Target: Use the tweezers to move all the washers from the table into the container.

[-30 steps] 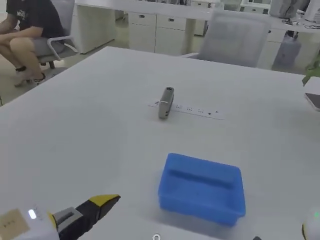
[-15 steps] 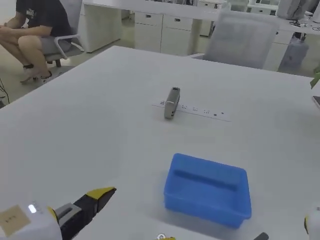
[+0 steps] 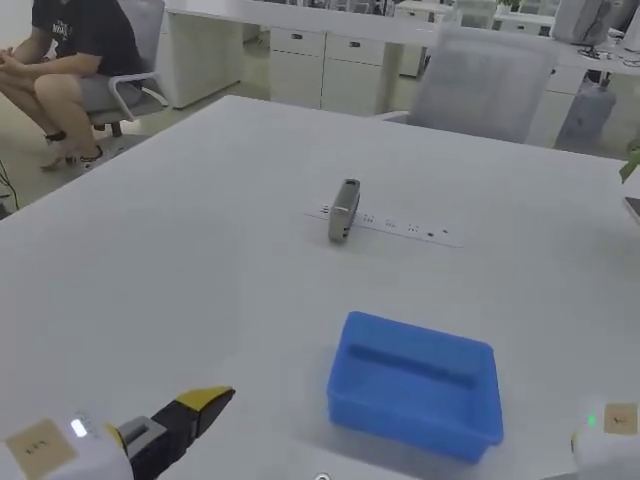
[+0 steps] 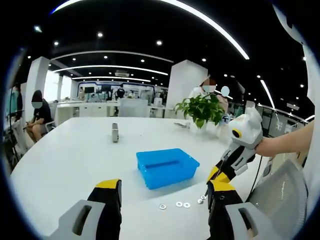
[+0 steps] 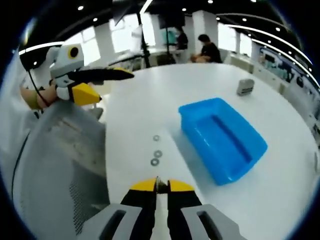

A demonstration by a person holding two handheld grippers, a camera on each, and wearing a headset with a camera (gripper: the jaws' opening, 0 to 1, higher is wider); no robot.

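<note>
You are at the pick-up step, and by the look of it at the very start. The washers [image 5: 158, 153] lie in a short row on the desk [image 3: 200, 250], just beside the long wall of the blue container [image 3: 410, 415]. The container's inside looks bare in the right gripper view.

Your right claw [image 5: 156, 186] is closed down narrow on a thin metal sliver that I take to be the tweezers [image 5: 156, 179]. It points along the row of washers from the near end, above the desk and not touching any of them.

Your left claw [image 4: 165, 186] is spread wide and holds nothing. It sits low at the desk's near edge, aimed across at the container, with the washers just ahead of its jaws.

Next, bring the tweezer tips down onto the nearest washer. That calls for a fine, steady descent, because the rings are flat and thin and a skewed pinch would likely flick one away. The left claw has no evident job yet, so keep it apart from the row.
</note>
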